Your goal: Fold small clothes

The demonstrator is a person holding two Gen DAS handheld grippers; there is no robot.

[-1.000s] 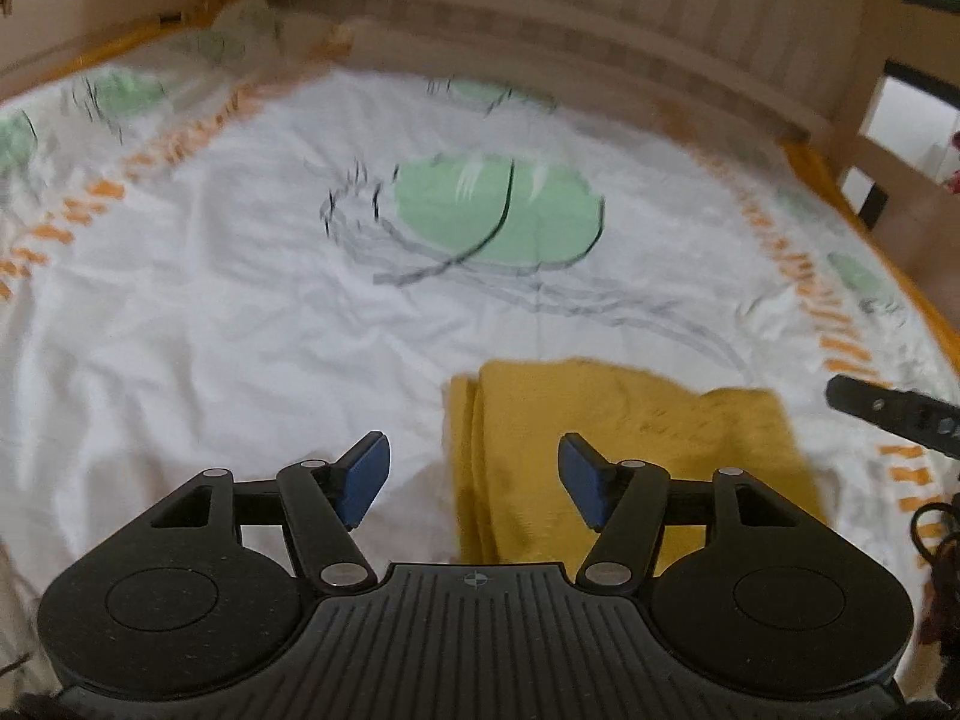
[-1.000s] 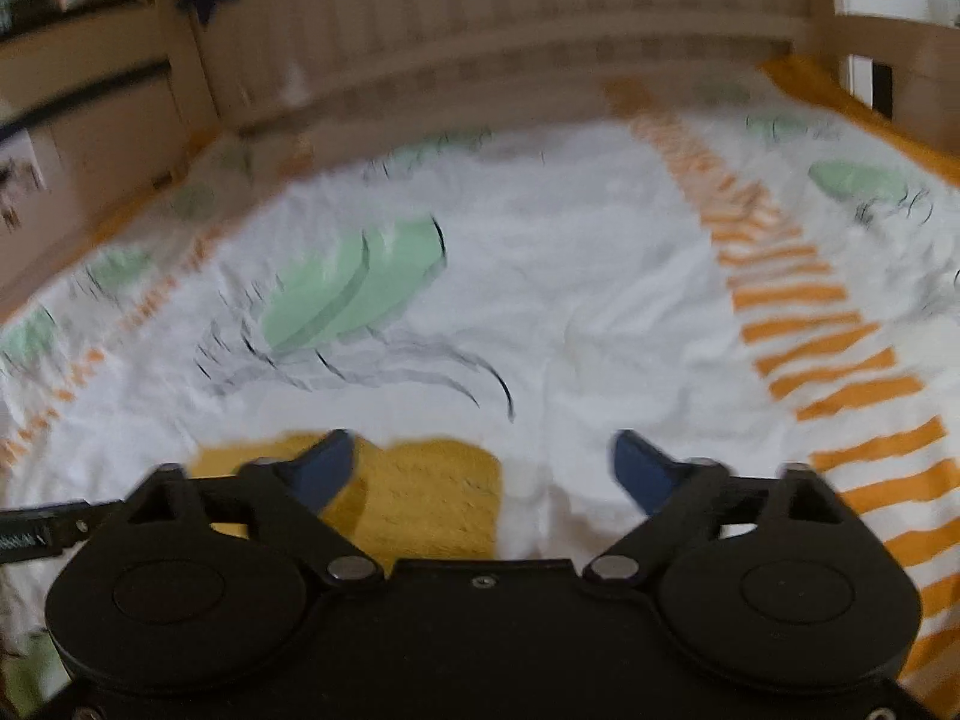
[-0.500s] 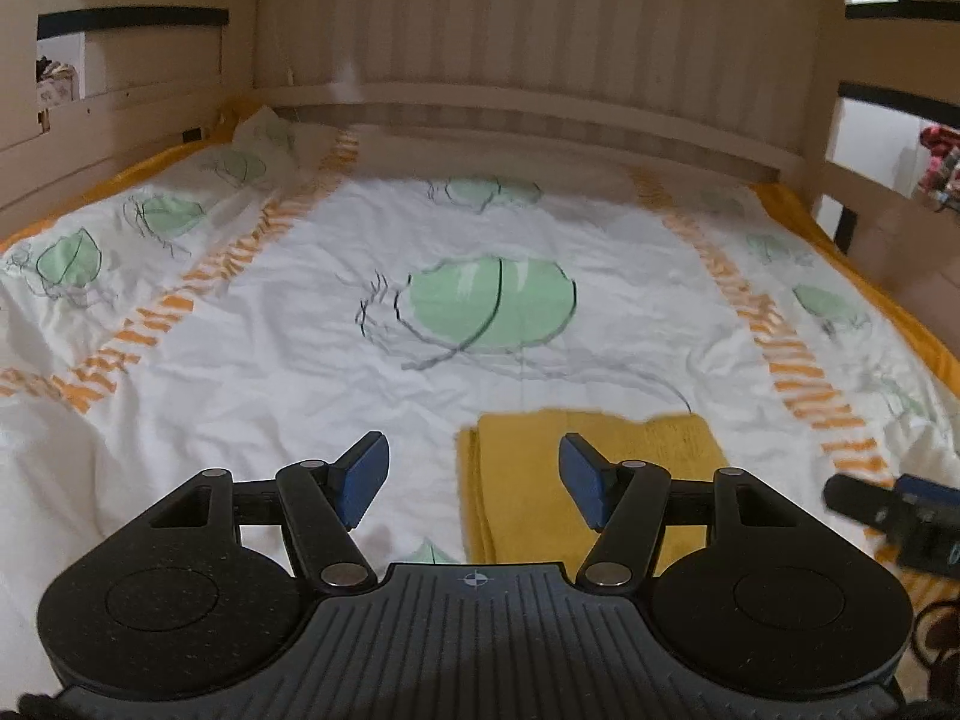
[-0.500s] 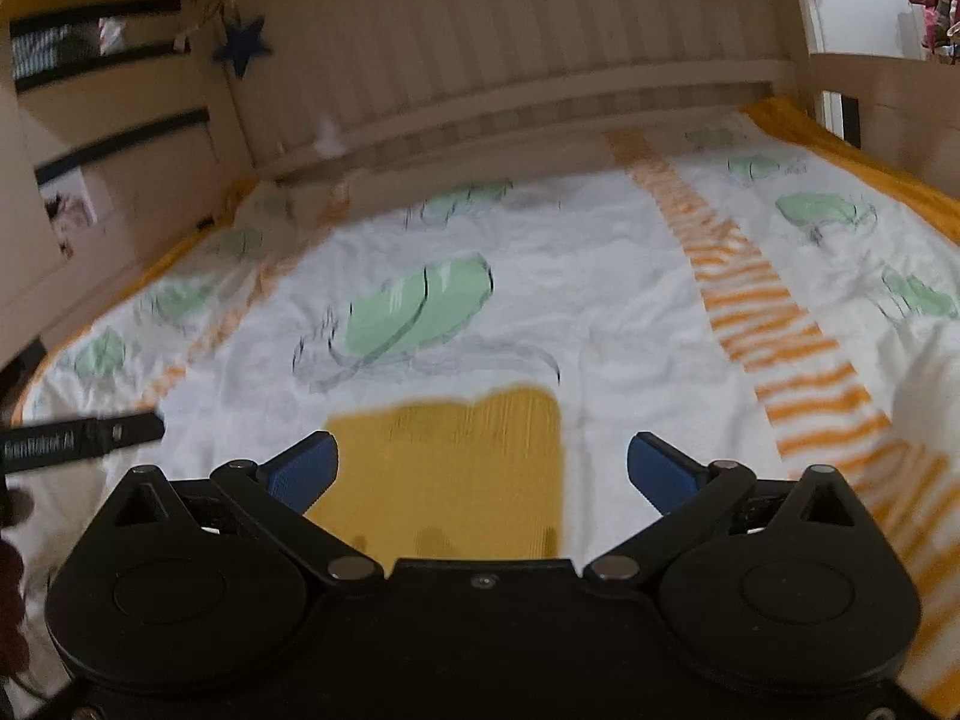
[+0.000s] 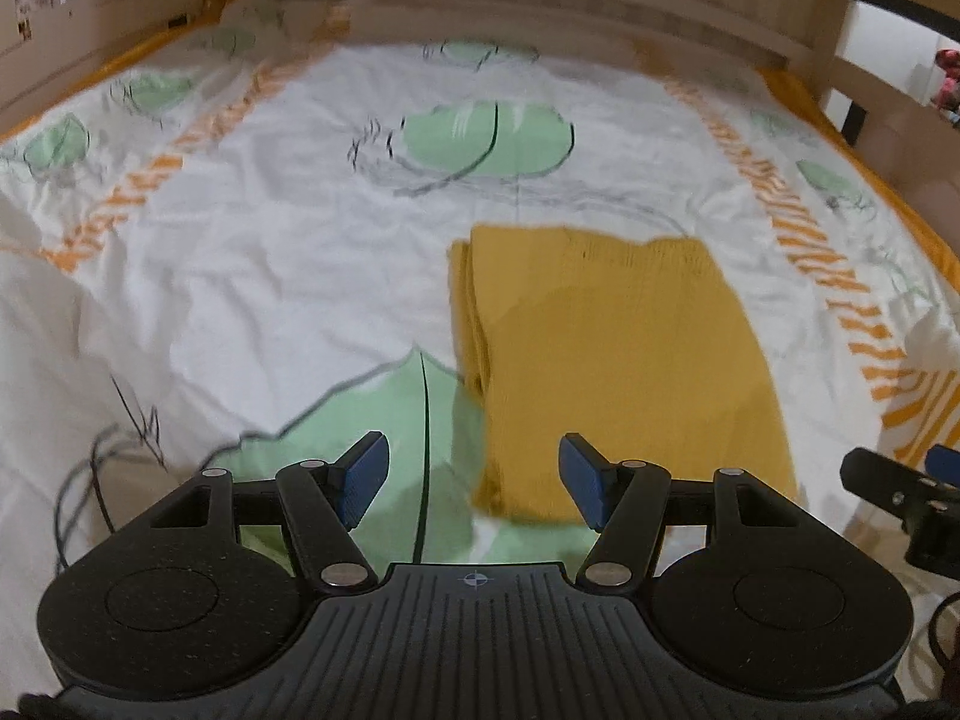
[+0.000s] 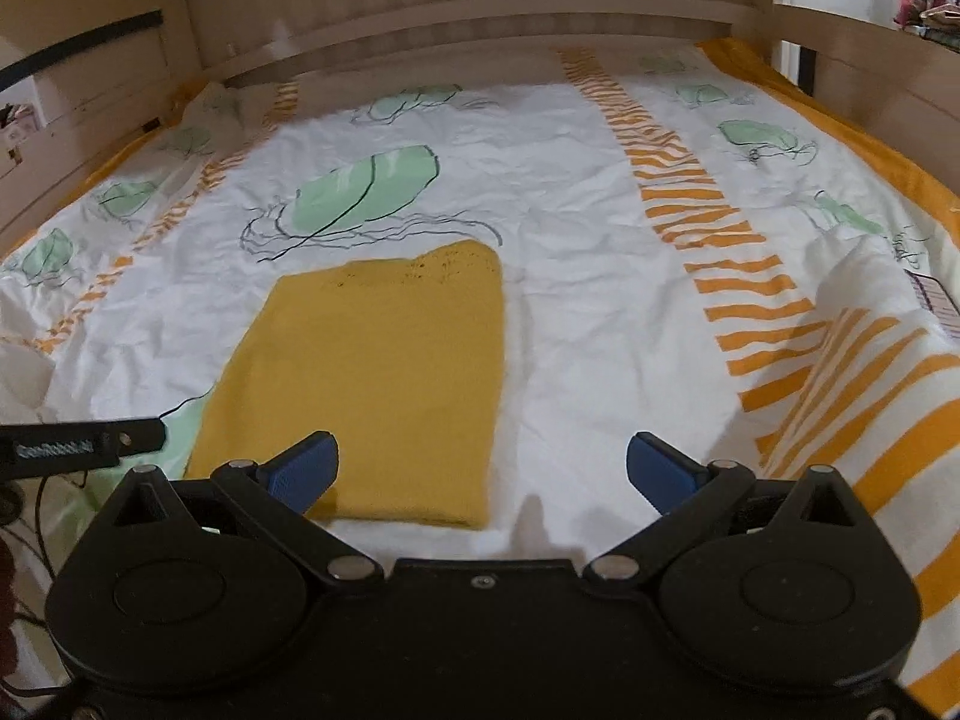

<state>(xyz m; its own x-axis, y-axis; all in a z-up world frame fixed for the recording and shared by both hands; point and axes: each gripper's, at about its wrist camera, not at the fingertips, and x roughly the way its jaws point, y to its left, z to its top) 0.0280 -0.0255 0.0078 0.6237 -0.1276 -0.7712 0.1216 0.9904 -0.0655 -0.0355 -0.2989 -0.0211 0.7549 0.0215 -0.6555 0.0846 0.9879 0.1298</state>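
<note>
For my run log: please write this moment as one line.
yellow garment: folded, flat on bedsheet | left gripper: open | right gripper: open

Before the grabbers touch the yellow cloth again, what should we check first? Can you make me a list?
1. Left gripper open and holding nothing: ok.
2. Right gripper open and holding nothing: ok.
3. Yellow cloth lying flat on the bed sheet: ok.
4. Cloth's left edge stacked in neat layers: ok.
5. Cloth folded small enough to be finished: cannot tell.
</note>
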